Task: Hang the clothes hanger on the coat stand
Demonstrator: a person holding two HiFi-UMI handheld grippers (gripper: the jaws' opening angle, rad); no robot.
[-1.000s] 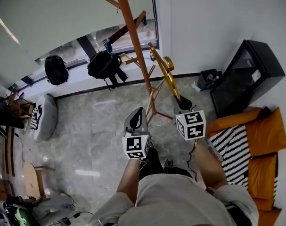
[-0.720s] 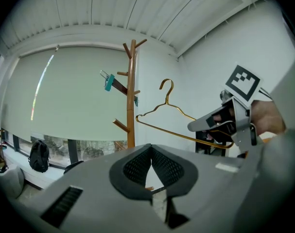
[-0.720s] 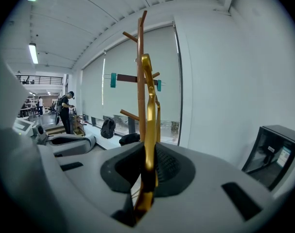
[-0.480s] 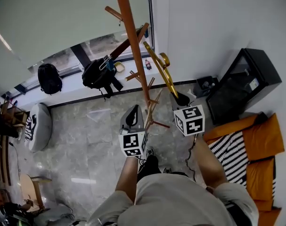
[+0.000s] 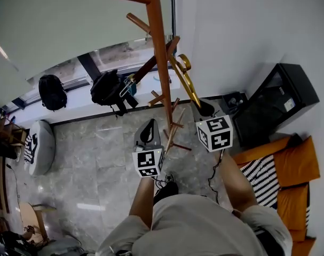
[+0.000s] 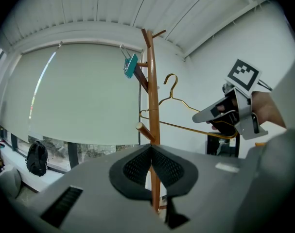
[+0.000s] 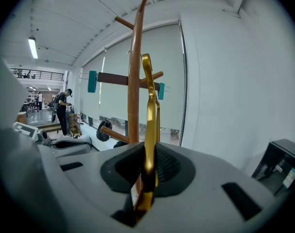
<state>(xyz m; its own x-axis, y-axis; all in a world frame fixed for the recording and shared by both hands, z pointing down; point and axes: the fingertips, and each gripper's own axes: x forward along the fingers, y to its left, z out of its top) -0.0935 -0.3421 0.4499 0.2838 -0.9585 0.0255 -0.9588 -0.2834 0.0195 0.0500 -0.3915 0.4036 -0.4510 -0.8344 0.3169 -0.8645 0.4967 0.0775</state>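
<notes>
The wooden coat stand (image 5: 160,52) rises in front of me with pegs sticking out at several heights. My right gripper (image 5: 204,110) is shut on the lower bar of a gold clothes hanger (image 5: 186,84), held up just right of the pole. Its hook (image 6: 171,81) hangs free beside the pole (image 6: 152,106), on no peg. In the right gripper view the hanger (image 7: 149,110) stands edge-on between the jaws of the right gripper (image 7: 148,171), with the stand (image 7: 133,81) close behind. My left gripper (image 5: 150,137) is shut and empty, low by the pole, as the left gripper view also shows (image 6: 151,152).
A teal clip hanger (image 6: 130,64) hangs on an upper peg. Two black backpacks (image 5: 112,87) (image 5: 48,92) sit by the window. A black cabinet (image 5: 282,97) and an orange sofa (image 5: 292,159) stand on the right, against the white wall. A person (image 7: 63,110) stands far off.
The view has drawn closer to the stand, whose pole now looms larger. The hanger's hook has come up nearer the pole and its pegs. Both grippers keep their grip state.
</notes>
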